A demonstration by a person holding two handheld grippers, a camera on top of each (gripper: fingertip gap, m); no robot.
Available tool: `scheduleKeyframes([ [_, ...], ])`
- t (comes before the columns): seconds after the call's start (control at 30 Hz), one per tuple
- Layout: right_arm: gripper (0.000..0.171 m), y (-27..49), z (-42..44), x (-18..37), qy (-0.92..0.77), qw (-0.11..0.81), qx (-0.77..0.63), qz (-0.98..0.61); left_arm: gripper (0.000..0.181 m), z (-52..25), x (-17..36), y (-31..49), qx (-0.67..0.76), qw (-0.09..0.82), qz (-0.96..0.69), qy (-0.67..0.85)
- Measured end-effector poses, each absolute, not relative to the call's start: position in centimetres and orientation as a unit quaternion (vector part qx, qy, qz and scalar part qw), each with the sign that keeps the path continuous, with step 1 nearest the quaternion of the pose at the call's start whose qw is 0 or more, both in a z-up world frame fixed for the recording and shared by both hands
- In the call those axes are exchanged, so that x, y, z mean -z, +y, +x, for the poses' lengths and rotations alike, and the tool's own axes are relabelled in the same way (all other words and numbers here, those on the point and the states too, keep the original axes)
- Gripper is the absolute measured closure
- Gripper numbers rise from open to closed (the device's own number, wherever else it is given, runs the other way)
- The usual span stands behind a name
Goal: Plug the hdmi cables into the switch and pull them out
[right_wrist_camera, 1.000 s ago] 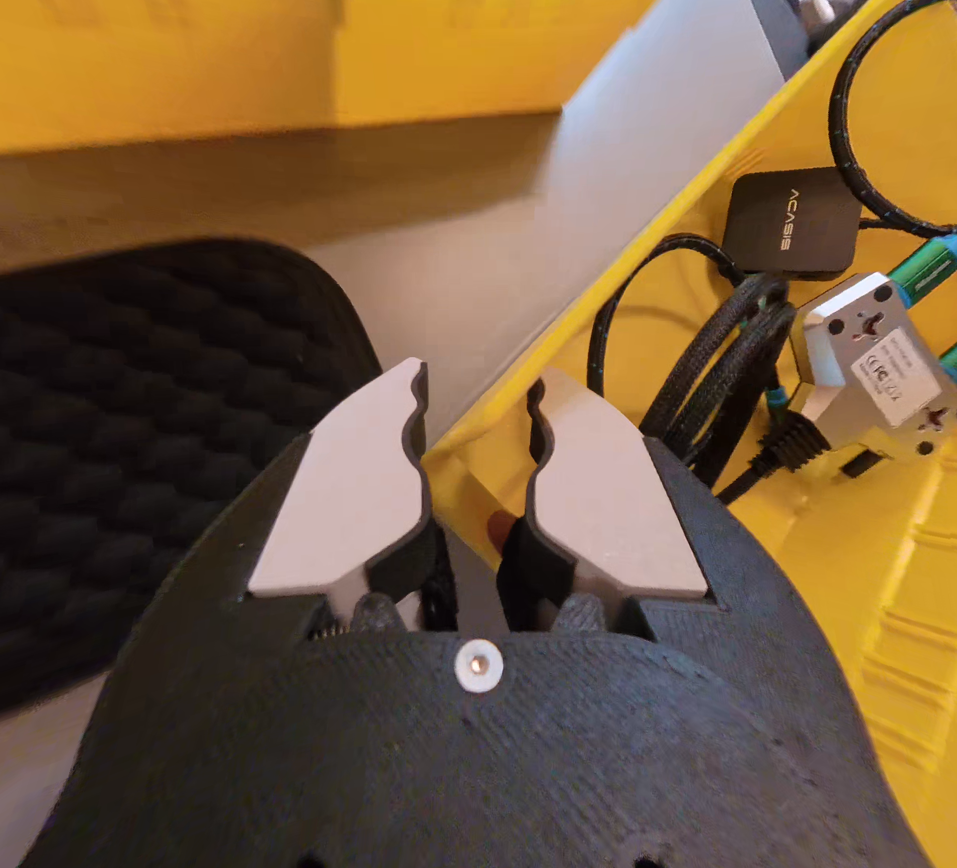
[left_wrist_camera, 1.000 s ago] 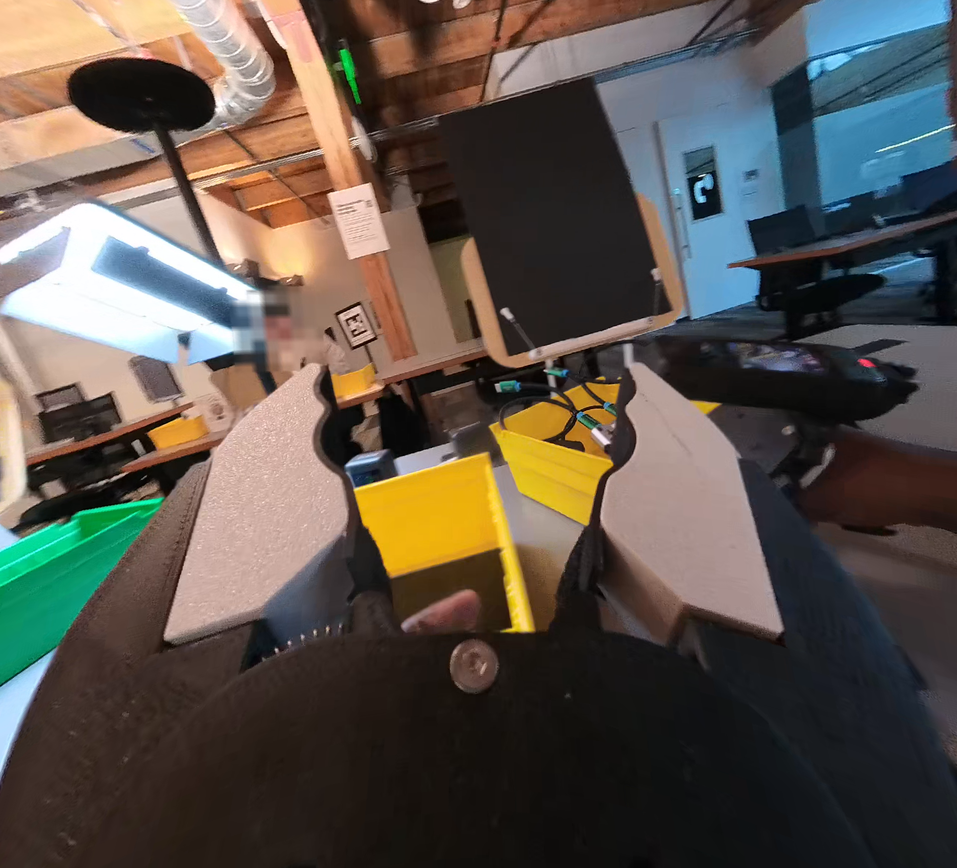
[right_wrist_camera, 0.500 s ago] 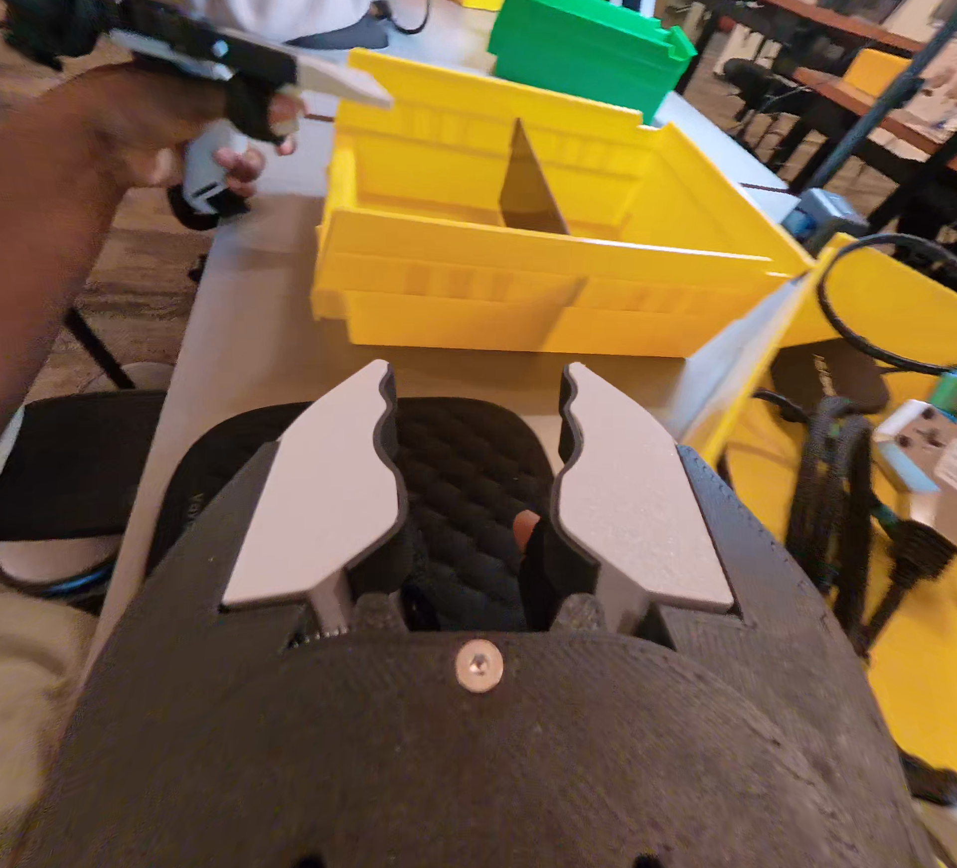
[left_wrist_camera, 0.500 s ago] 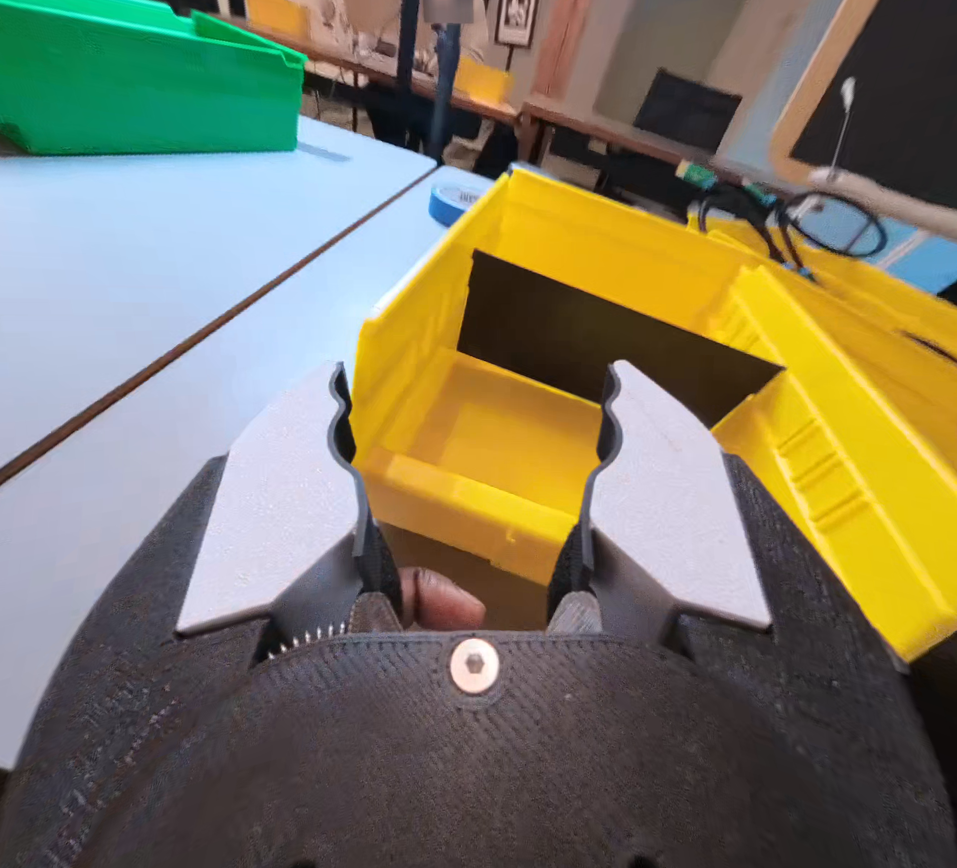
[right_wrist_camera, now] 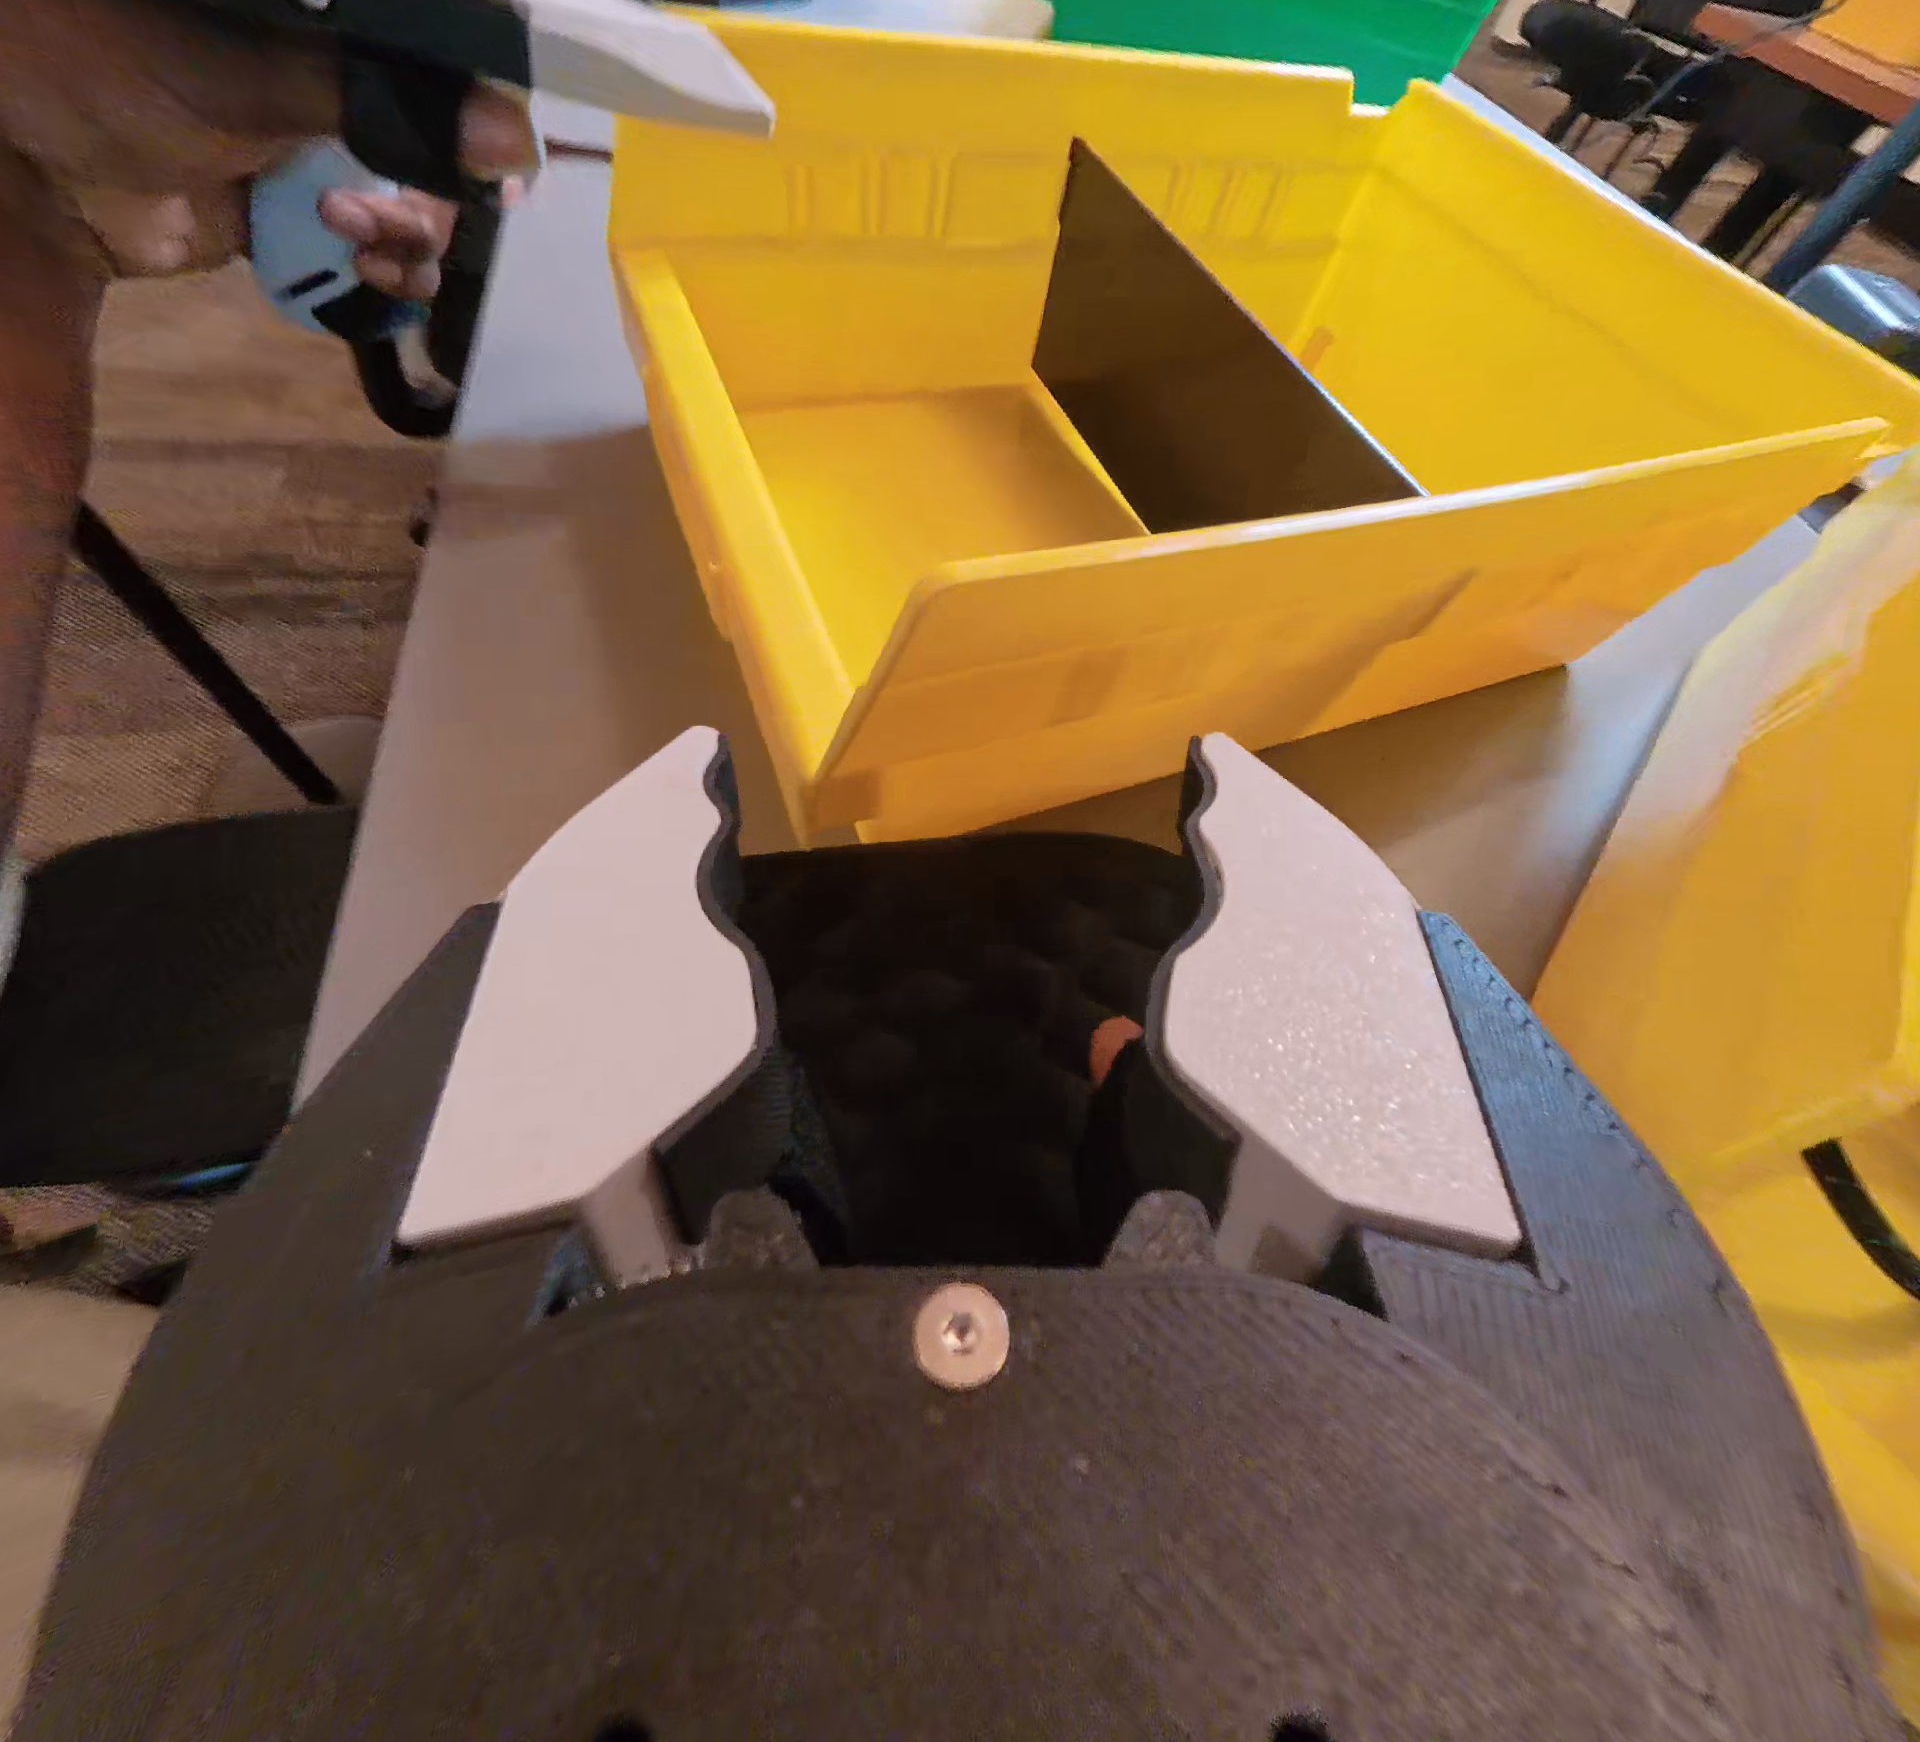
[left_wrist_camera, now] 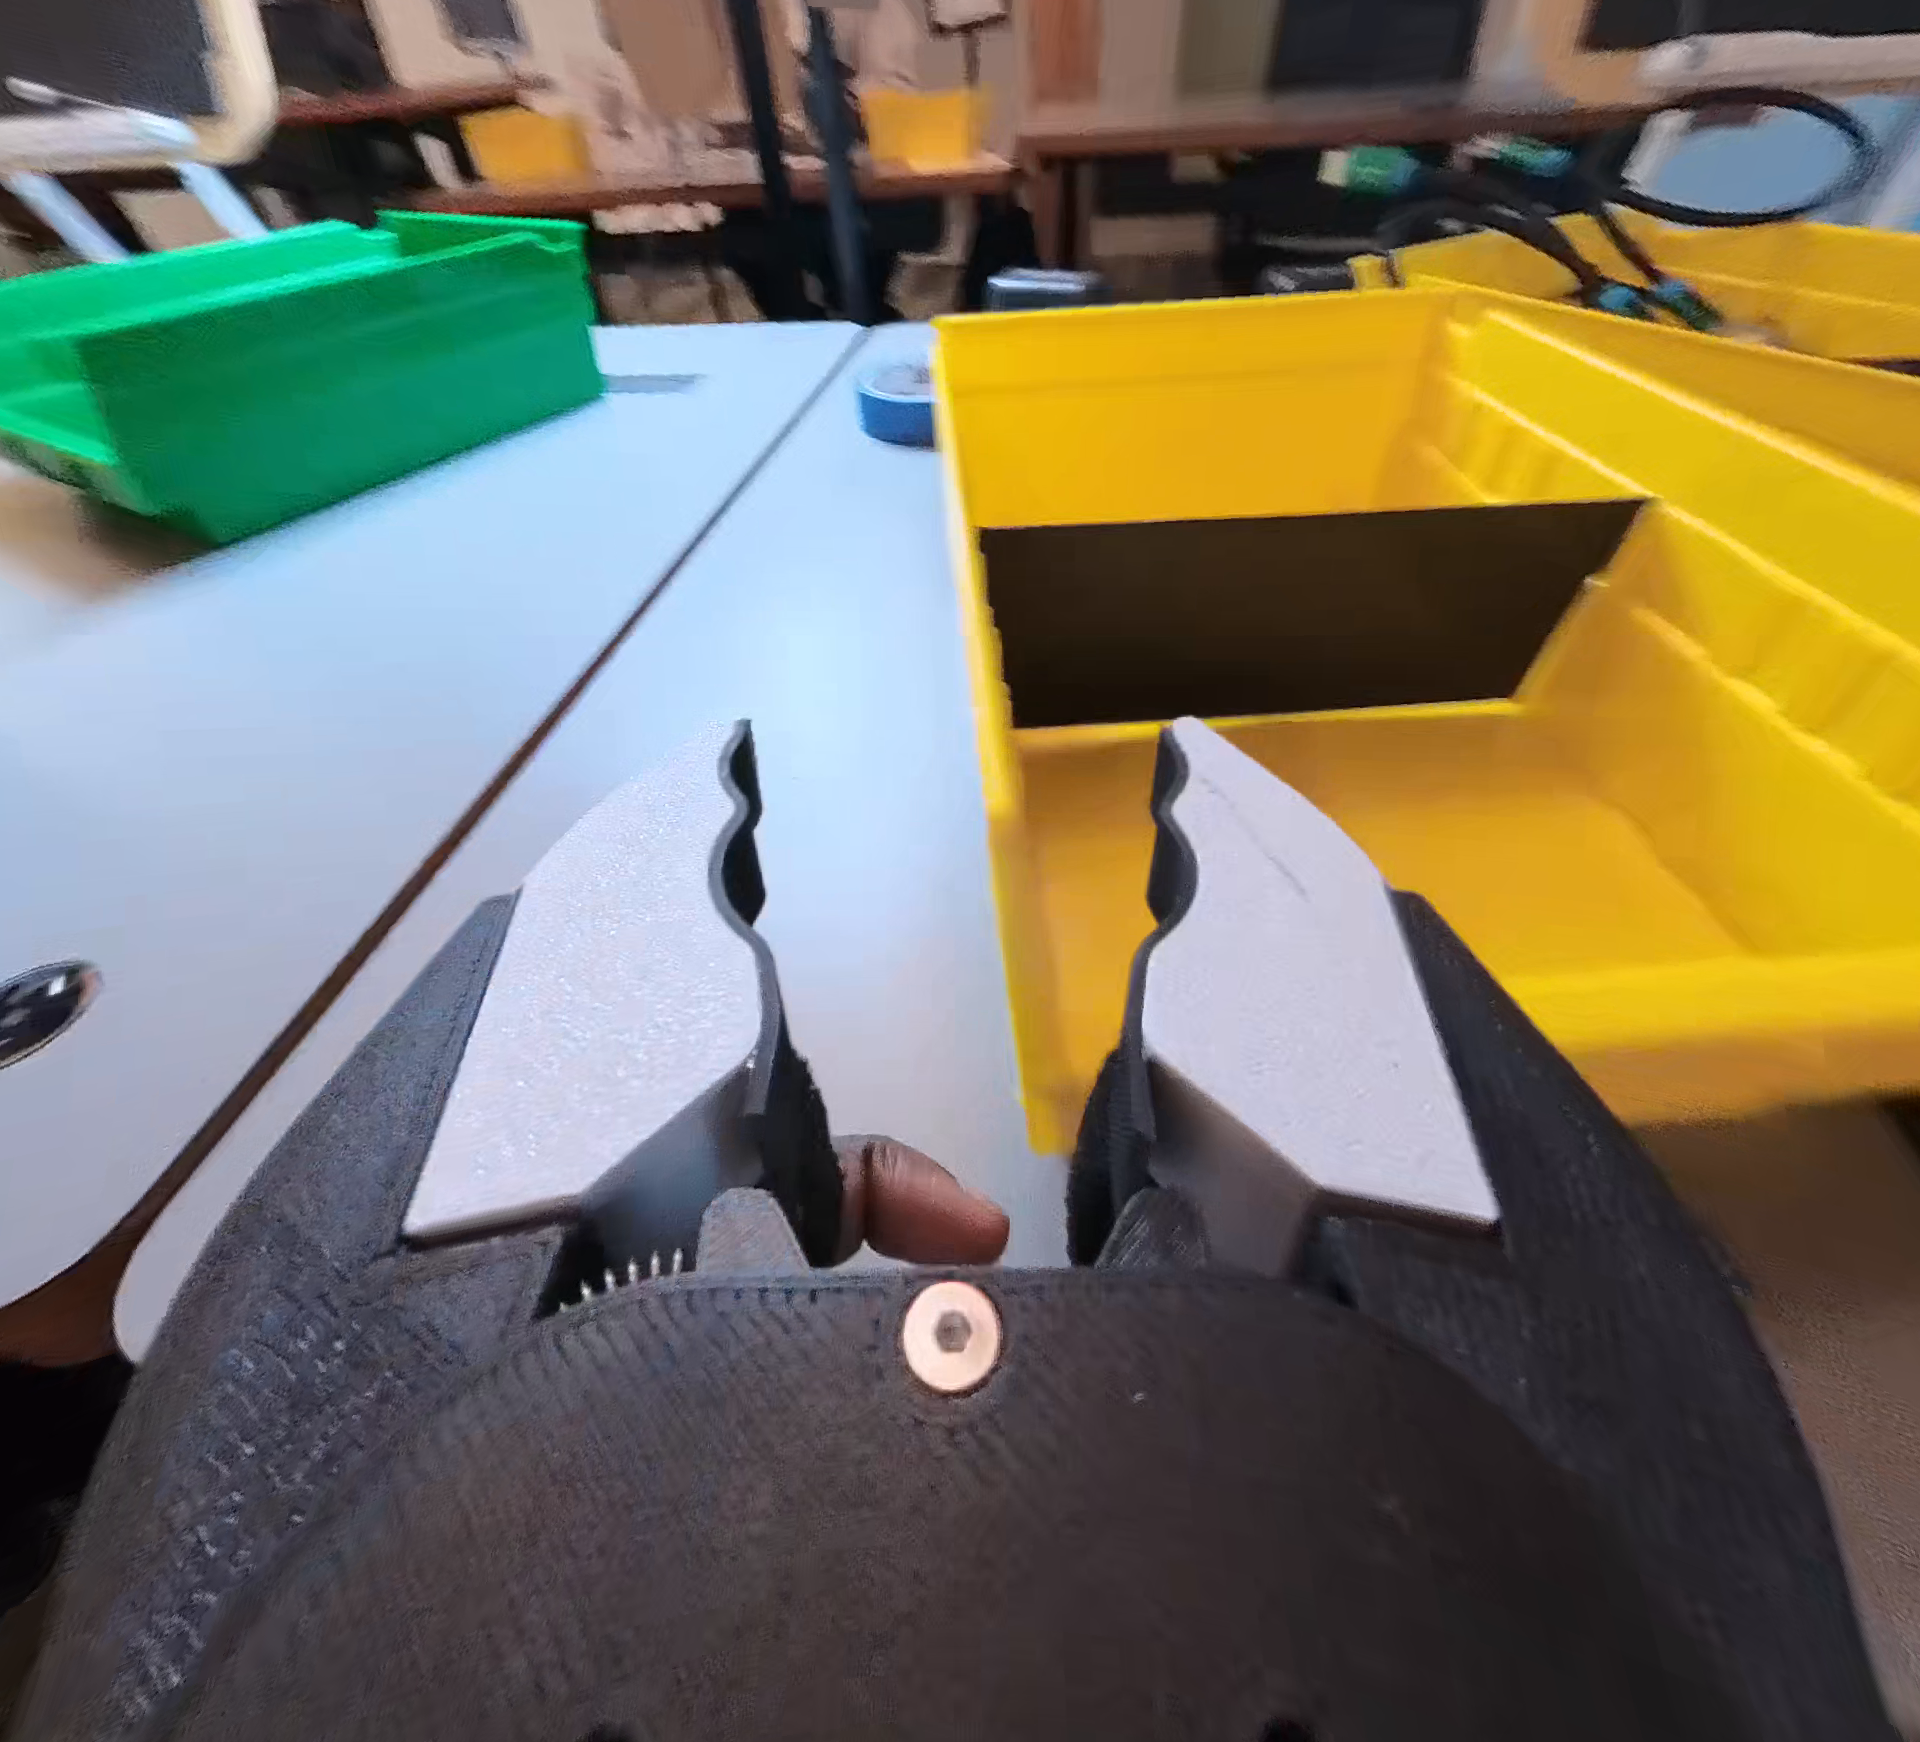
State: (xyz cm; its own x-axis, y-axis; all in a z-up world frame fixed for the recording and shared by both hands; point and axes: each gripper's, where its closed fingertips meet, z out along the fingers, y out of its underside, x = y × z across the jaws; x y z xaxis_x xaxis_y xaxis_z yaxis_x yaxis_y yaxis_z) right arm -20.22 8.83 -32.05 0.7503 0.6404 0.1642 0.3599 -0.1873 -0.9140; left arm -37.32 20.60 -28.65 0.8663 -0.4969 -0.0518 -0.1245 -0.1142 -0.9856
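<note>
Above the pale grey table [left_wrist_camera: 260, 757], both tools now hover wide and empty: the left tool [left_wrist_camera: 951, 819] beside the divided yellow plastic bin [left_wrist_camera: 1195, 404], the right tool [right_wrist_camera: 956, 819] lifted off the second yellow bin [right_wrist_camera: 1766, 861] whose rim it straddled a second ago. The black braided HDMI cables [left_wrist_camera: 1538, 232] lie far right; the switch is hidden. Nothing is gripped yet.

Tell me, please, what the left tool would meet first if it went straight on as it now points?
Probably the near left corner of the yellow bin, which sits just ahead of the open left tool; depth is unclear, and it might slip past along the table.
</note>
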Motion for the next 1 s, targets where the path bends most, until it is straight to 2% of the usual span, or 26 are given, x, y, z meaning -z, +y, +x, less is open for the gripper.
scheduleKeyframes([
  [0.07, 0.092, 9.4, -20.3, 32.3, -0.333, 0.541, -0.094, -0.766, 0.125, -37.3, 29.6, 22.0, 0.14, 0.638, -0.733, 0.19],
  [0.13, 0.096, 9.9, -20.7, 32.3, -0.343, 0.534, -0.083, -0.768, 0.154, -35.8, 30.9, 21.7, 0.16, 0.612, -0.738, 0.237],
  [0.2, 0.109, 9.9, -21.3, 32.5, -0.352, 0.515, -0.096, -0.775, 0.175, -35.8, 30.9, 21.7, 0.132, 0.61, -0.742, 0.246],
  [0.3, 0.128, 10.5, -20.9, 31.8, -0.354, 0.543, -0.056, -0.76, 0.175, -36.3, 29.2, 21.2, 0.087, 0.638, -0.722, 0.254],
  [0.33, 0.156, 10.6, -20.5, 30.9, -0.354, 0.571, -0.031, -0.74, 0.175, -36.8, 27.8, 20.9, 0.079, 0.657, -0.712, 0.236],
  [0.47, 0.156, 10.0, -21.0, 28.5, -0.368, 0.622, -0.016, -0.691, 0.176, -37.7, 23.4, 18.7, 0.052, 0.713, -0.666, 0.213],
  [0.57, 0.156, 9.0, -20.2, 25.1, -0.364, 0.674, 0.033, -0.642, 0.176, -37.1, 19.1, 16.6, 0.087, 0.779, -0.597, 0.17],
  [0.77, 0.157, 3.4, -13.7, 17.7, -0.304, 0.753, 0.169, -0.559, 0.176, -30.7, 12.6, 10.8, 0.169, 0.87, -0.443, 0.133],
  [0.87, 0.159, -0.9, -9.2, 16.4, -0.262, 0.772, 0.211, -0.54, 0.176, -25.1, 11.9, 8.5, 0.247, 0.866, -0.411, 0.143],
  [1.0, 0.159, -6.5, -2.4, 15.6, -0.2, 0.765, 0.279, -0.545, 0.175, -15.5, 12.0, 6.5, 0.339, 0.805, -0.437, 0.213],
])
